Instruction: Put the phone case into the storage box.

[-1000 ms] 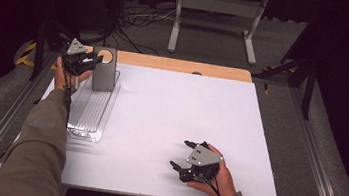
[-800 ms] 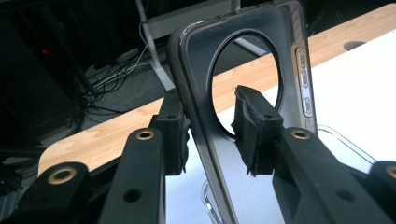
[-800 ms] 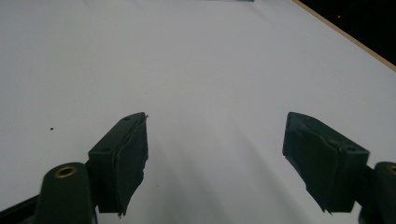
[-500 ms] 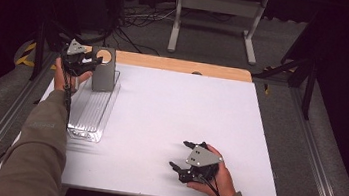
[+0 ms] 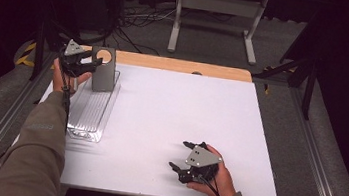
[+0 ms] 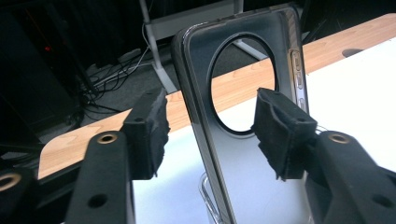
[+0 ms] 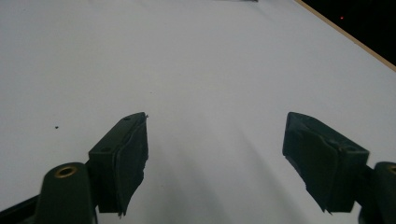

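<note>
One phone case (image 6: 243, 112) upright between the left gripper's (image 6: 210, 135) just-opened jaws, untouched.

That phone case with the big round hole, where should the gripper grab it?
Probably by the two long side edges of the phone case, below the round hole, coming in level from its flat face. It stands upright in the clear rack, so both thin edges are free. The left gripper, whose jaws have just been opening, already straddles it there.

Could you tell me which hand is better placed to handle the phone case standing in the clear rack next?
Left: the left gripper brackets the phone case, its jaws just opening off it. The right gripper rests far off.
</note>
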A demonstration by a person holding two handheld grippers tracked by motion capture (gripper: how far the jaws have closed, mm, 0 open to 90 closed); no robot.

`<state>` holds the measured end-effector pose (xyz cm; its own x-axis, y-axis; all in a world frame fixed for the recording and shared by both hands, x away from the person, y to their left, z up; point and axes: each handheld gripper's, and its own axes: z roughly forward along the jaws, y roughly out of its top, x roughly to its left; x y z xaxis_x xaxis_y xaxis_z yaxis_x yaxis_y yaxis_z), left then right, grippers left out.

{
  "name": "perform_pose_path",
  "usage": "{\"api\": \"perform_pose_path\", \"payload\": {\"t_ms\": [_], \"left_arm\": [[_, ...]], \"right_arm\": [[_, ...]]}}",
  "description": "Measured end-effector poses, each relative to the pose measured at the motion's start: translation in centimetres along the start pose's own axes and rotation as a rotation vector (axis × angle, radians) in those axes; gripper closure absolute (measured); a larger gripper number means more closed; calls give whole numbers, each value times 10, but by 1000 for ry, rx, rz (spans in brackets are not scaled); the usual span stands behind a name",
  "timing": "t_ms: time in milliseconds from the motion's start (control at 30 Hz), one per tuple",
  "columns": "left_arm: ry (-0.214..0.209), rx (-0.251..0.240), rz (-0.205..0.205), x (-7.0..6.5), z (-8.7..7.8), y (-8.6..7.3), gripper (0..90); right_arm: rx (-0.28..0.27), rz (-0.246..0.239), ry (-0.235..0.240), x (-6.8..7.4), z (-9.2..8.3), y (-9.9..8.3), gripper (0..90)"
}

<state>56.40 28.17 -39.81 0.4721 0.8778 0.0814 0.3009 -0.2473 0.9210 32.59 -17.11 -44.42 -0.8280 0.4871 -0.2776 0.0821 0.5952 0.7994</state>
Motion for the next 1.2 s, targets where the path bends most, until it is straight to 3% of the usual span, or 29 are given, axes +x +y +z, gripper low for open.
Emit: {"api": "perform_pose_path", "payload": {"t_ms": [233,667,967,1200], "left_arm": [[1,-21,4,-5,-9,-1,365],[8,-50,23,-20,-25,5,203],[-27,-91,33,-32,-43,7,114],[-50,-140,12,-39,-59,2,83]], "right_arm": [[-10,-2,-6,1,-1,1,234],[-23,-4,-13,0,-4,2,234],[-35,-6,-27,-1,-7,4,234],[-41,-4,-37,-1,-8,4,232]]}}
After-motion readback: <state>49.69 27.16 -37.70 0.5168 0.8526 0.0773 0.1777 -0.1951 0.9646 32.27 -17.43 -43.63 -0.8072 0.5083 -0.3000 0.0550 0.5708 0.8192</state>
